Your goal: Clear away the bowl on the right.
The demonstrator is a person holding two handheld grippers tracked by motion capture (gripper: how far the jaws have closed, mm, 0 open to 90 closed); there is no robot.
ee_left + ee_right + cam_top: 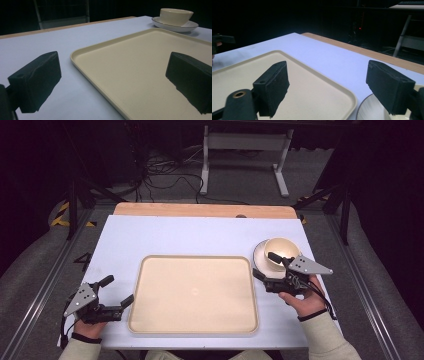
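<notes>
Nearest the person, the left claw [119,292] is held low at the left edge of a large cream rectangular tray with rounded corners and a raised rim [145,270]; its jaws are spread wide with nothing between them — in the left gripper view one jaw is seen over the pale blue surface [37,42] and the other over the tray floor. The tray is seen bare, a matte plastic-looking finish with one faint round mark at its centre.

To the right, the right claw [266,266] is held at a small cream round bowl [285,245], jaws wide: one jaw is seen over the bowl's rim, the other outside its near wall. Whether the pads press on the bowl cannot be told. The bowl stands on a white round saucer with a thin dark rim line [192,25], just beside the tray's right edge. Its inside is partly hidden by the jaw — no contents are made out.

No writing can be read on any of the pieces.
</notes>
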